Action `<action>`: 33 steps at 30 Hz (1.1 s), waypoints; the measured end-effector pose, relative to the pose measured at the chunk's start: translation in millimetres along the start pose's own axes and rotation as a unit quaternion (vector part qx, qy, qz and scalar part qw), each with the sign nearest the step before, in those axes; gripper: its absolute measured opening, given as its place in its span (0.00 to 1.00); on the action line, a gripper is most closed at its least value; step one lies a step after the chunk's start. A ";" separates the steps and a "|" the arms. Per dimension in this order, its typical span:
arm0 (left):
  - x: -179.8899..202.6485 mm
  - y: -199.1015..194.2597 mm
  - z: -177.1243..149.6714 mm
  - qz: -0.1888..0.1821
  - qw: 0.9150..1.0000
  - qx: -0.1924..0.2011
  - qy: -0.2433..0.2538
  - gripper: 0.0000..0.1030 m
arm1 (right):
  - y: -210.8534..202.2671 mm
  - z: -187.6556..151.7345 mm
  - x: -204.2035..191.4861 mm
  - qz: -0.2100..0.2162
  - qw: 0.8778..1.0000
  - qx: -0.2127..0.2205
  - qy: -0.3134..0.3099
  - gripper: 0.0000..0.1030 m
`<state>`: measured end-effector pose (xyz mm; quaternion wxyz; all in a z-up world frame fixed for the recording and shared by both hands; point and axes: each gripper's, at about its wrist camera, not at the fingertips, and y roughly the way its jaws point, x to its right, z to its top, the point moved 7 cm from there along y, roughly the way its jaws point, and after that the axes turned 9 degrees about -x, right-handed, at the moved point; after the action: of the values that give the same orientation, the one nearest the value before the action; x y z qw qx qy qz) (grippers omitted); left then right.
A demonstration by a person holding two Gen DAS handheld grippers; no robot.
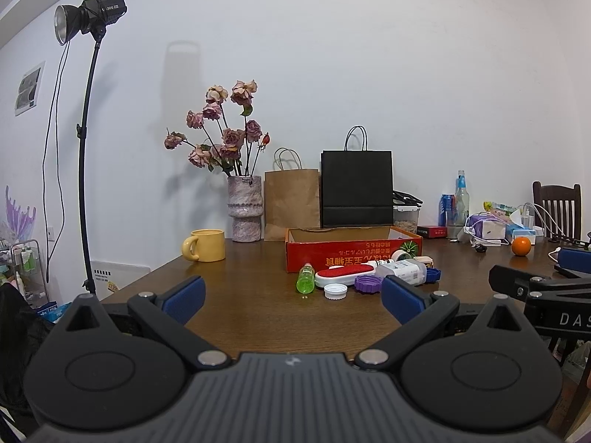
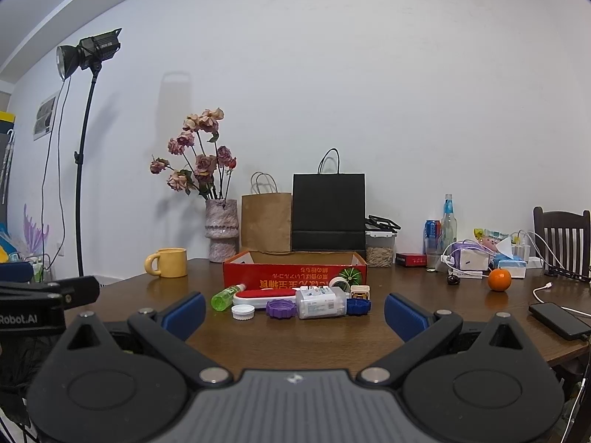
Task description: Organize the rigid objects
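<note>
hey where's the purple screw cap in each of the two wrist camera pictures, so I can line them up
Left wrist: the purple screw cap lies right of centre on the table, just left of the gripper's right blue fingertip.
Right wrist: the purple screw cap lies near centre, midway between the two blue fingertips.
Shared landmark: the red cardboard box stands right behind it in both.

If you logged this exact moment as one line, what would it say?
left gripper: open, empty | right gripper: open, empty | small items: on table, before red box | sorting: not begun
</note>
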<state>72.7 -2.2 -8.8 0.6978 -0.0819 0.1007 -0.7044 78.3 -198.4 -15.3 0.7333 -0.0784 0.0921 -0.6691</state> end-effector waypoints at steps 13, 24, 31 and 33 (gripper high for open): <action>-3.5 51.0 4.4 0.035 0.999 0.019 0.024 1.00 | 49.8 16.1 18.7 -0.004 1.000 -0.002 0.011 1.00; 17.1 167.9 6.2 -0.041 0.997 -0.071 0.005 1.00 | 169.9 -4.4 45.1 0.014 0.991 -0.128 -0.017 1.00; 34.1 246.4 18.6 -0.059 0.990 -0.127 0.005 1.00 | 238.9 13.4 91.8 0.011 0.986 -0.169 0.002 0.85; 38.1 270.5 18.5 -0.060 0.986 -0.158 0.005 0.91 | 264.5 14.2 107.1 0.001 0.982 -0.191 -0.004 0.78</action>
<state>338.4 -42.4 -61.2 0.6318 -0.1937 0.2086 -0.7209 346.8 -280.8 -67.7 0.7057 -0.2192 0.2153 -0.6384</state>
